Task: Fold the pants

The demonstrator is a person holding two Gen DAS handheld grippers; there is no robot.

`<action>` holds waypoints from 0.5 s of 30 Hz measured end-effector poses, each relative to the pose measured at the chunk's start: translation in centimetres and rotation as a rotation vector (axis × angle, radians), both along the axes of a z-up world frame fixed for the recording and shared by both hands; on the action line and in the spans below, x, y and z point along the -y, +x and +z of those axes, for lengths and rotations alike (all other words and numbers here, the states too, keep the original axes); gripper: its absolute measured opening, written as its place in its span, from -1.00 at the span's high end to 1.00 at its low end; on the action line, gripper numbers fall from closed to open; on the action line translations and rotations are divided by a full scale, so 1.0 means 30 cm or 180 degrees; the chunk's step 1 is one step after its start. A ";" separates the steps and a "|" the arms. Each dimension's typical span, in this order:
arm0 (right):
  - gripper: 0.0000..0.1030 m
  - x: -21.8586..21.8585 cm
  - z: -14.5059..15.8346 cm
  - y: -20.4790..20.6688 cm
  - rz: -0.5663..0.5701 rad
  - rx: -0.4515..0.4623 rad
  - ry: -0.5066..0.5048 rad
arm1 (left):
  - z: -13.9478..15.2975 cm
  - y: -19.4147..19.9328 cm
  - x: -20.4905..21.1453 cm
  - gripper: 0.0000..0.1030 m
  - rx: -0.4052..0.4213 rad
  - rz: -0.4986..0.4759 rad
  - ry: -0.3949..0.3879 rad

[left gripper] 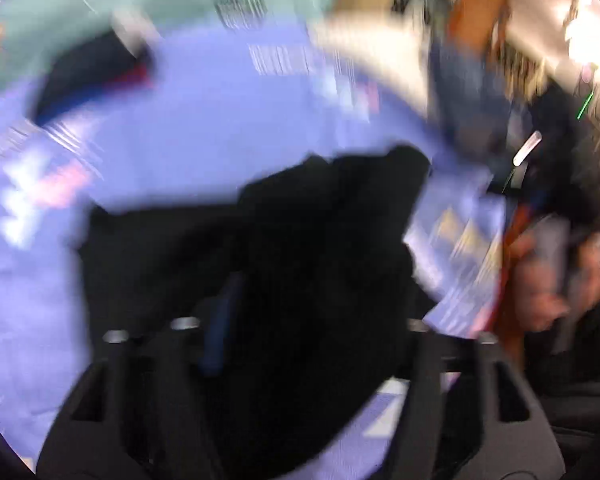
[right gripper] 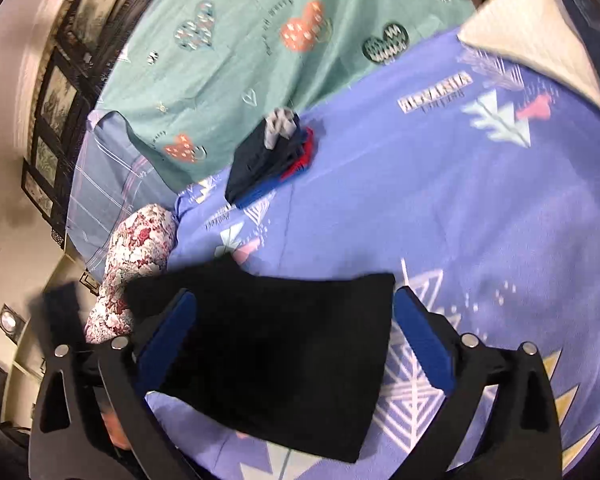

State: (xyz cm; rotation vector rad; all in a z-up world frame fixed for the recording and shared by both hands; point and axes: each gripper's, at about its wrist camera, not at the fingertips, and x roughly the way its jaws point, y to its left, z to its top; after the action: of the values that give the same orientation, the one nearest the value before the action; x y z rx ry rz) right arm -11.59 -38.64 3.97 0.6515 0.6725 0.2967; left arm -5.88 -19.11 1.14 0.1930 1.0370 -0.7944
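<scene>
Pants [right gripper: 272,344] lie folded between the spread fingers of the right hand-held gripper [right gripper: 292,332]; left's grip unclear through blur.

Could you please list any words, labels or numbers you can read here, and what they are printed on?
None can be read.
White block lettering on the blue patterned bedsheet: too blurred.
Small dark script on the teal heart-print sheet: too small.
</scene>
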 end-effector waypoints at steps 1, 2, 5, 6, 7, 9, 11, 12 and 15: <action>-0.95 -0.001 -0.022 0.009 0.0028 -0.0129 0.0018 | -0.071 0.011 0.028 -0.27 -0.0231 -0.0057 0.0096; -0.95 -0.006 -0.062 0.020 0.0075 -0.0317 0.0085 | -0.078 0.004 0.029 -0.30 -0.0230 -0.0062 0.0107; -0.95 -0.050 -0.140 0.028 0.0308 -0.0640 0.0164 | -0.008 -0.030 -0.019 -0.93 -0.0216 -0.0186 -0.0098; -0.95 -0.068 -0.146 0.029 0.0372 -0.0668 0.0139 | 0.026 -0.042 -0.051 -0.96 -0.0199 -0.0182 -0.0222; -0.95 -0.083 -0.146 0.032 0.0432 -0.0685 0.0122 | 0.049 -0.056 -0.072 -0.96 -0.0143 -0.0167 -0.0279; -0.95 -0.117 -0.121 0.041 0.0539 -0.0643 0.0091 | 0.097 -0.097 -0.110 -0.96 -0.0032 -0.0202 -0.0276; -0.95 -0.153 -0.105 0.054 0.0636 -0.0643 -0.0026 | 0.111 -0.122 -0.161 -0.96 0.0000 -0.0208 -0.0287; -0.95 -0.177 -0.107 0.065 0.0683 -0.0701 -0.0122 | 0.105 -0.121 -0.183 -0.96 -0.0011 -0.0175 -0.0282; -0.77 -0.233 -0.154 0.102 0.0791 -0.1053 -0.0323 | 0.060 -0.076 -0.242 -0.96 -0.0189 0.0019 -0.0310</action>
State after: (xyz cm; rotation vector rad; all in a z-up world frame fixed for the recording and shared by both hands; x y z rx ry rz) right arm -8.54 -31.66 -0.64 0.5239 1.0828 0.3859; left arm -8.16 -11.86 2.94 0.0834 1.0516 -0.8473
